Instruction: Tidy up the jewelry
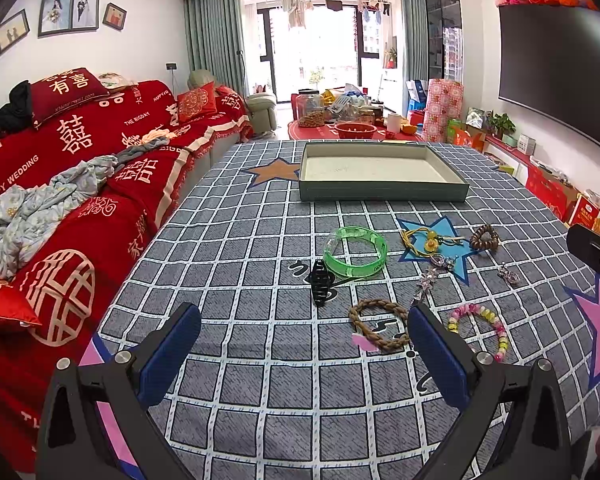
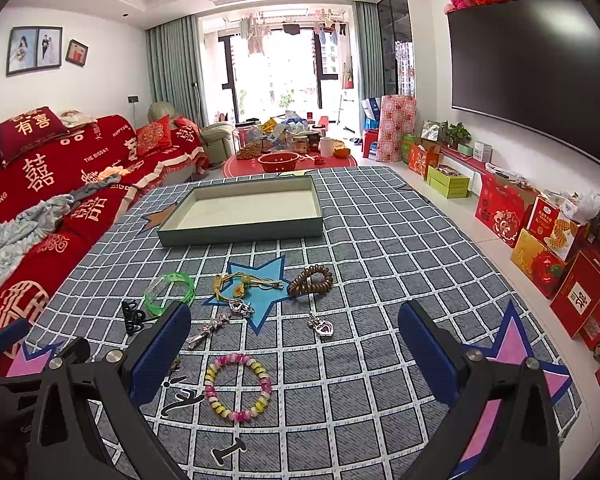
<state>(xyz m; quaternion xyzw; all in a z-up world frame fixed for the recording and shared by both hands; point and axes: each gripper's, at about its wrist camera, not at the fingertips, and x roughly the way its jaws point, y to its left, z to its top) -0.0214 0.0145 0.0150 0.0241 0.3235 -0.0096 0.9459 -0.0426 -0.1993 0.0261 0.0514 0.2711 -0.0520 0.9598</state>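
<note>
Both jaws spread wide, gripping nothing: your left gripper and right gripper hover over the checked cloth. Left to right lie clip, green bangle, braided band, bead bracelet; tray sits far.

Bright daylight floods from the blown-out window; sharp centre, fisheye-bent, dark-vignetted edges.

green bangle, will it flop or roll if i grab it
The green bangle looks like rigid, glossy plastic, so it probably holds its ring shape but may slip between pads. It lies flat on the cloth, so rolling seems unlikely unless tipped on edge.
</note>
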